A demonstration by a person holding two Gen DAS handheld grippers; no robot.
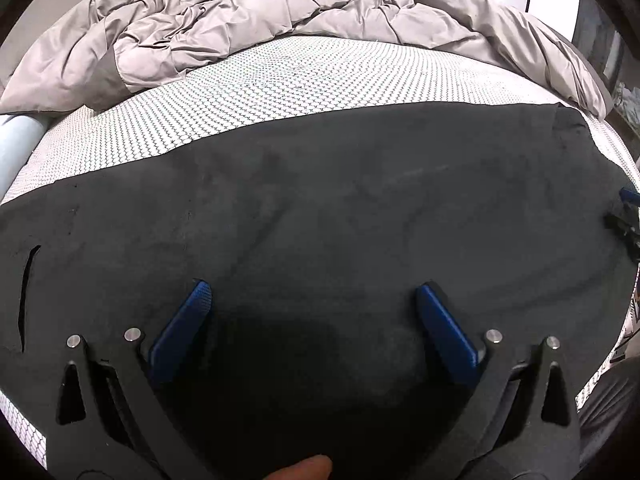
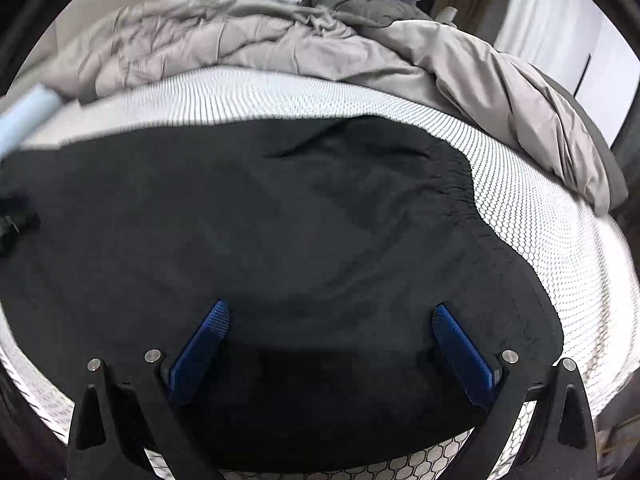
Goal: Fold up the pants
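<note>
Both grippers hover over the black pants (image 1: 340,208), which lie spread flat on the patterned mattress (image 1: 280,76), long axis running across the bed, parallel to the near mattress edge. The gathered waistband (image 2: 460,192) seems to point toward the mattress's right side, though motion blur makes that unsure. A rumpled grey duvet (image 1: 240,12) sits at the mattress's far side. Left gripper (image 1: 314,300) and right gripper (image 2: 332,320) both have jaws spread wide, empty, with pants fabric lying beneath and between the blue fingers (image 2: 200,354).
</note>
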